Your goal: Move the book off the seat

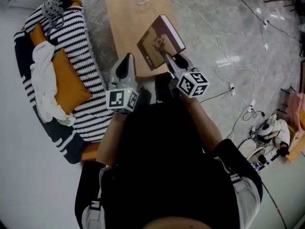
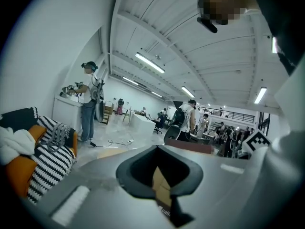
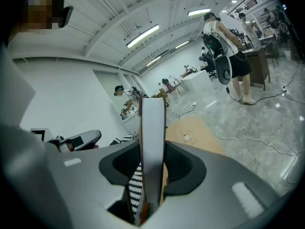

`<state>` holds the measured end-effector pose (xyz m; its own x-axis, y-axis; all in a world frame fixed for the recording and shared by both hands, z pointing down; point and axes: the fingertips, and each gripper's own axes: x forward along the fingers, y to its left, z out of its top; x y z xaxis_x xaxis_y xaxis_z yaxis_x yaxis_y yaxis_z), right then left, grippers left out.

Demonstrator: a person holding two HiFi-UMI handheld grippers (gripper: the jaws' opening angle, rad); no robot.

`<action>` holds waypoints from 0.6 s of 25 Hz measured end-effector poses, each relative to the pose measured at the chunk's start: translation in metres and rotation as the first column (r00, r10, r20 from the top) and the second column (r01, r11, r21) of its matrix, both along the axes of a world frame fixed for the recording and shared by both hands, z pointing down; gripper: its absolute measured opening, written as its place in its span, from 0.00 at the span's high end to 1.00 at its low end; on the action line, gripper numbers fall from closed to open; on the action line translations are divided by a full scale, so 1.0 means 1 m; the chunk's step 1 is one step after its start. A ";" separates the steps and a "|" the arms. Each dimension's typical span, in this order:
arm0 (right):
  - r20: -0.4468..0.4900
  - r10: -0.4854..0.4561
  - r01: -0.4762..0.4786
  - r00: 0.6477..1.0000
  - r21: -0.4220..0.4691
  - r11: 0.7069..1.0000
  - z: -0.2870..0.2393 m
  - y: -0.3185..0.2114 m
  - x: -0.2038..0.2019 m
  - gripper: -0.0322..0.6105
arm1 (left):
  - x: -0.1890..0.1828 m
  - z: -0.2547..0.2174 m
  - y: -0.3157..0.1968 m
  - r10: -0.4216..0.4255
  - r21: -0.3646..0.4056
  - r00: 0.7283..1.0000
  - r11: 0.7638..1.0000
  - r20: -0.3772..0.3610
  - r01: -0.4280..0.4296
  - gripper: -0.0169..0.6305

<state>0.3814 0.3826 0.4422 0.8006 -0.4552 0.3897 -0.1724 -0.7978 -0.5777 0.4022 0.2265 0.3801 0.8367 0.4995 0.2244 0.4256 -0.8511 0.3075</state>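
The striped seat (image 1: 81,46) fills the left of the head view with only its orange cushion and a white cloth on it, and the book is not on it. Right of it and well apart runs the wooden table (image 1: 126,27). The book (image 1: 161,41) hangs tilted over the table's near end. One lower corner is pinched and its long axis runs up and away from the right gripper (image 1: 167,57). In the right gripper view the jaws are clenched on it, the page block standing edge-on between them. The left gripper (image 1: 126,63) hovers just beside, jaws drawn together on nothing. So the set-down looks like the right hand's job. The tabletop lies directly beneath the book, and the seat is off to the left.
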 end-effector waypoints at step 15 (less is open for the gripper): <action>0.077 0.011 -0.013 0.997 0.029 0.999 0.061 0.014 0.025 0.71 | 0.023 0.056 0.032 0.044 0.008 0.996 0.999 0.082 -0.045 0.96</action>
<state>0.4060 0.3970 0.5034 0.7744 -0.4578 0.4368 -0.1169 -0.7820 -0.6122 0.4256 0.2586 0.4360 0.7924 0.5332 0.2962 0.4370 -0.8351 0.3341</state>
